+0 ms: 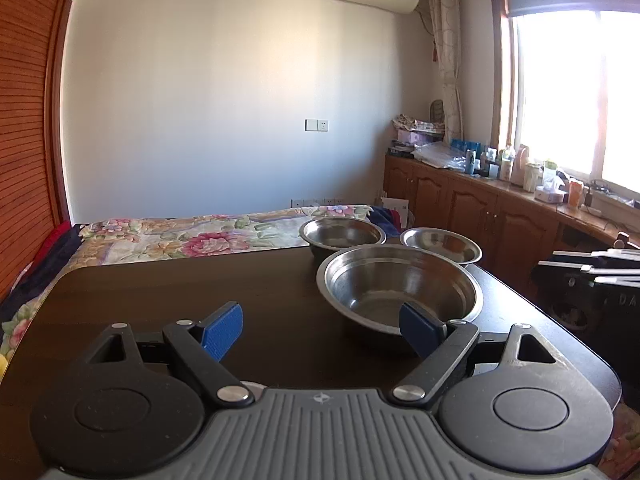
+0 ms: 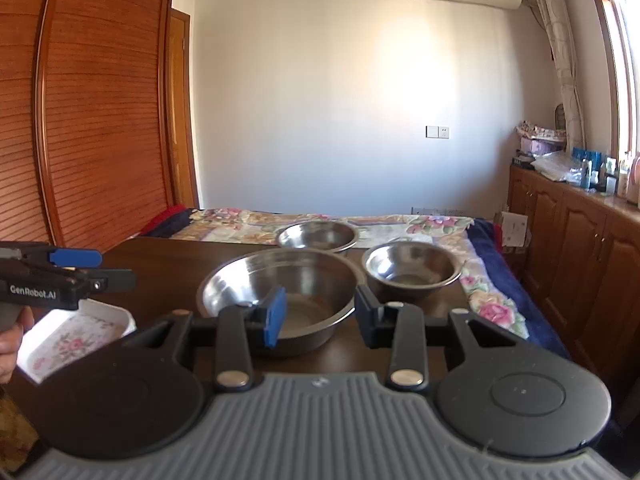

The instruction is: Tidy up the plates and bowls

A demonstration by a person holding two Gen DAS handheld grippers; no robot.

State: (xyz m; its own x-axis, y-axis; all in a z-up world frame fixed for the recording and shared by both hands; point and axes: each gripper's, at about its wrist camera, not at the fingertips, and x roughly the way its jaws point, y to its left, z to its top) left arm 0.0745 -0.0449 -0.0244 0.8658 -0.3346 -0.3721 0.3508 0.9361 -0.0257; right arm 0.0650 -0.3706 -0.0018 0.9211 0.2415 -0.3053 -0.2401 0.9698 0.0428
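Right gripper [image 2: 320, 316] open around large bowl [image 2: 280, 284]

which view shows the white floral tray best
The right wrist view: the white floral tray lies at lower left, under the left gripper. In the left wrist view its gripper body hides the tray.

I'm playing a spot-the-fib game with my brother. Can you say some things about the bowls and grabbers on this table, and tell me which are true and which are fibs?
1. Three metal bowls sit on the dark table. True: a big bowl in front, a small bowl and a far bowl.
2. The bowls are stacked together. False: each sits separately.
3. The right gripper is squeezing the big bowl. False: its jaws are open.
4. The left gripper is open and holds nothing. True.
5. A white dish with flowers lies on the table's left. True.
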